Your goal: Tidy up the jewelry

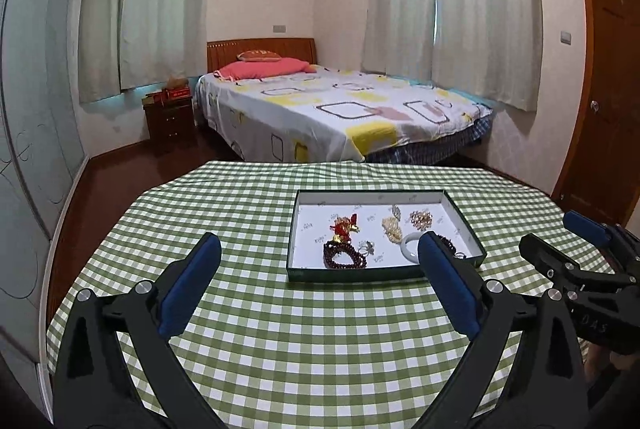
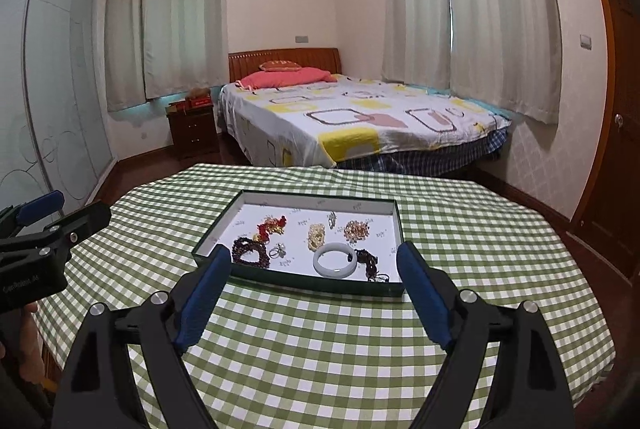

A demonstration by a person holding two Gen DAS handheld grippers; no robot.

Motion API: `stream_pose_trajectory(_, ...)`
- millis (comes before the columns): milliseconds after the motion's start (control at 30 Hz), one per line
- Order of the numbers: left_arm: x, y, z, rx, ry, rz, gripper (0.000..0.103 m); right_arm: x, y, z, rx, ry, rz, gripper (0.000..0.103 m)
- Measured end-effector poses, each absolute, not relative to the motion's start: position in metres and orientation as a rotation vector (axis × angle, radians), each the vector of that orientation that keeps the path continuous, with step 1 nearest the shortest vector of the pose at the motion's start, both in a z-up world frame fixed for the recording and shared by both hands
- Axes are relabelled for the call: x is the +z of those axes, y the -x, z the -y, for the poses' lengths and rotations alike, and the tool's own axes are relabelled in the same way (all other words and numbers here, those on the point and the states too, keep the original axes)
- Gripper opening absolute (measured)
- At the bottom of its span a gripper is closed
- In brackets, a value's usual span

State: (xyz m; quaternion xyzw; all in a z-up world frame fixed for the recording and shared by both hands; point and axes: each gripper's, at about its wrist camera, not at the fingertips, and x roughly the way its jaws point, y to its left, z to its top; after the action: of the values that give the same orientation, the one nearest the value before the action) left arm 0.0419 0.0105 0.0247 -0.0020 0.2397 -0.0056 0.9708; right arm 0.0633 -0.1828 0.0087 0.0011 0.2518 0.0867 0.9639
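Seemingly done or not begun, cannot tell: white bangle (image 2: 335,258), dark red bead bracelet (image 2: 248,249) and other pieces inside shallow dark-green box (image 2: 400,225) on checked tablecloth (image 2: 320,349); left gripper (image 1: 320,261) and right gripper (image 2: 316,273) both spread apart, empty, near side.

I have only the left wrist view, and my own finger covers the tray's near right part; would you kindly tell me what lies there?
Observer: A white bangle lies flat there, whole and ungripped, inside the tray.
Operator: Thank you. Is anything up against it?
Observer: A dark bead string lies at its right side and appears to touch it.
Operator: And is the right hand-held gripper open?
Observer: Yes, the right hand-held gripper is wide open and holds nothing, with its fingers at the tray's near wall.
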Motion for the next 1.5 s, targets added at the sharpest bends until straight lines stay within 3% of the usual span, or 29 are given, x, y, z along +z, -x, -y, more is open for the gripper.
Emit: stream_pose_trajectory(1500, 0.033, -0.022, -0.016, -0.012, 0.035, -0.445, 0.097, 0.026, -0.037, 0.182, 0.16, 0.008, -0.453, 0.083)
